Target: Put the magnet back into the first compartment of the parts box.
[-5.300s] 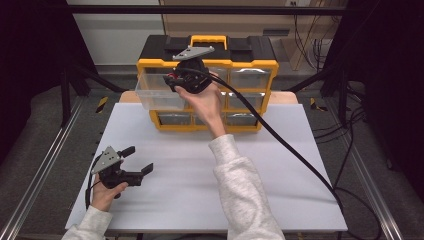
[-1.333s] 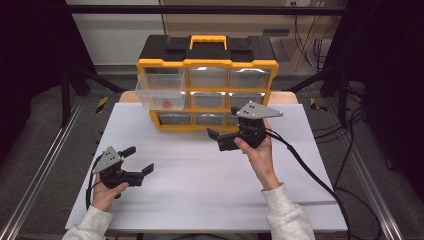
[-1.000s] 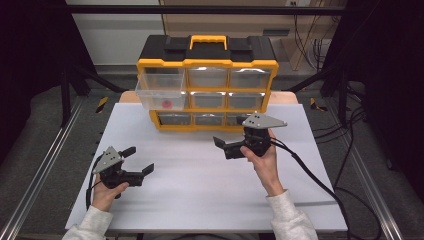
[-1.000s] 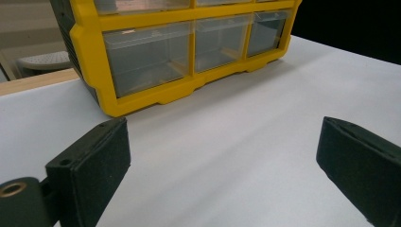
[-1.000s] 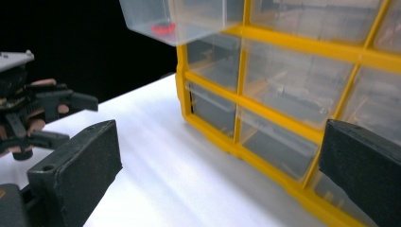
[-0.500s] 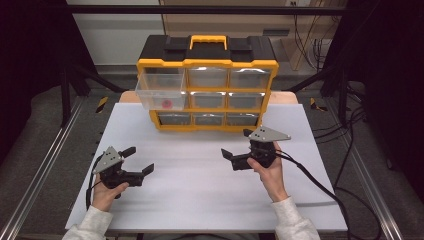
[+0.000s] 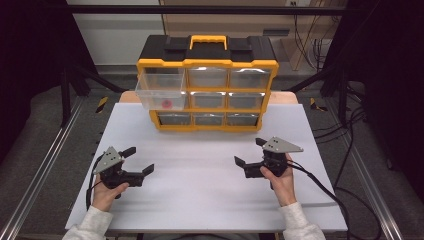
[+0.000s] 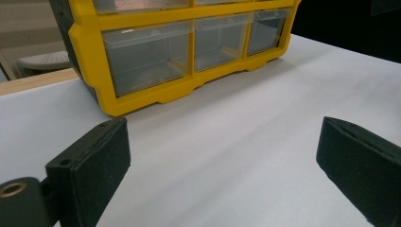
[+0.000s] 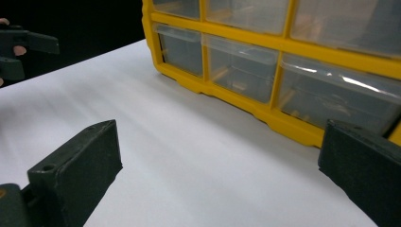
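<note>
A yellow and black drawer organizer [image 7: 207,75] stands at the back of the white table [image 7: 200,190]. One clear drawer [image 7: 159,90] in its left column is pulled out, with a small red thing [image 7: 166,103] inside. My left gripper [image 7: 140,160] rests open at the front left, held by a hand, with nothing between its fingers. Open and empty too, my right gripper [image 7: 249,151] sits at the front right. From the left gripper [image 8: 222,175] the organizer's bottom drawers [image 8: 189,47] show ahead. The right gripper [image 9: 220,179] faces the same drawers [image 9: 283,61].
Black cables [image 7: 320,185] trail from the right gripper across the table's right edge. Metal rails [image 7: 45,165] run along both sides of the table. In the right gripper view the other gripper [image 9: 23,47] shows far off at the upper left.
The right gripper has left the open drawer, then dropped and drawn back toward the person to the front right of the table. The left gripper has stayed put.
</note>
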Demonstrator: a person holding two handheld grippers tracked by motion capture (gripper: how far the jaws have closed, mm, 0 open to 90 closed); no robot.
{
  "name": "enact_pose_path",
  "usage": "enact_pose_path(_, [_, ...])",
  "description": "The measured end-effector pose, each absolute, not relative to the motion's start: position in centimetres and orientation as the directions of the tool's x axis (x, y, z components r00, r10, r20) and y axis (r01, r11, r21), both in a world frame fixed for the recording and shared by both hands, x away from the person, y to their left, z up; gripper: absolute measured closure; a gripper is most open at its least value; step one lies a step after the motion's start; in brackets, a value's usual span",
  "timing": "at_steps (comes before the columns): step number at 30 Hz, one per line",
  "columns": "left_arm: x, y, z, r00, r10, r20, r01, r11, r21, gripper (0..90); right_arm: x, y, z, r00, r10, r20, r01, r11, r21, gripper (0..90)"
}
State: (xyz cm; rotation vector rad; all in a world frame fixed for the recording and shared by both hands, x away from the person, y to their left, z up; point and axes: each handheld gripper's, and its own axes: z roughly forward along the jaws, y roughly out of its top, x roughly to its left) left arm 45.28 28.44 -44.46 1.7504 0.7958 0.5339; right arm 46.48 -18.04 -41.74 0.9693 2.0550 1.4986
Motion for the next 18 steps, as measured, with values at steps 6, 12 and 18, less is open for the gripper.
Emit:
enact_pose_path(6, [45.3,28.4,-44.5,0.672,0.74,-0.034,0.25,-0.183,0.951,3.2,46.2,-19.6,-42.9,-0.651,0.755,0.074,0.302,0.168,0.938,1.0])
enact_pose_path(12, [45.2,28.4,-44.4,0.674,0.738,-0.03,0.249,-0.189,0.95,3.2,45.9,-20.8,-43.9,-0.651,0.754,0.091,0.303,0.149,0.941,0.9])
enact_pose_path(18, [45.2,28.3,-44.5,0.675,0.737,-0.025,0.249,-0.196,0.948,3.2,45.6,-21.4,-44.8,-0.653,0.753,0.081,0.305,0.163,0.938,0.9])
